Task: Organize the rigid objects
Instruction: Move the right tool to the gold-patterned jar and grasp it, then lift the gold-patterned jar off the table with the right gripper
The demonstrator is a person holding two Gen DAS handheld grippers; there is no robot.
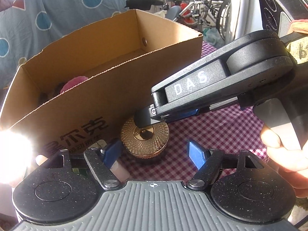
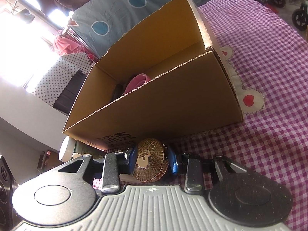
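Note:
A round gold tin (image 1: 144, 140) with a patterned lid sits on the purple checked cloth (image 1: 221, 130), right against the front wall of an open cardboard box (image 1: 107, 96). My right gripper (image 1: 148, 121) reaches in from the right, and its blue pads (image 2: 131, 157) clamp the gold tin (image 2: 150, 159) on both sides, tilting it. My left gripper (image 1: 154, 153) stands open just in front of the tin, its blue fingertips (image 1: 196, 154) apart from it on either side. Inside the box (image 2: 154, 96) lies a pink object (image 2: 136, 83) beside something dark.
A white-capped bottle (image 2: 67, 150) lies by the box's left front corner. A person's hand (image 1: 279, 150) holds the right gripper's handle. Wheelchairs (image 1: 202, 5) stand behind the table, and a black speaker (image 1: 273, 9) stands at the right. The checked cloth (image 2: 259, 77) spreads right of the box.

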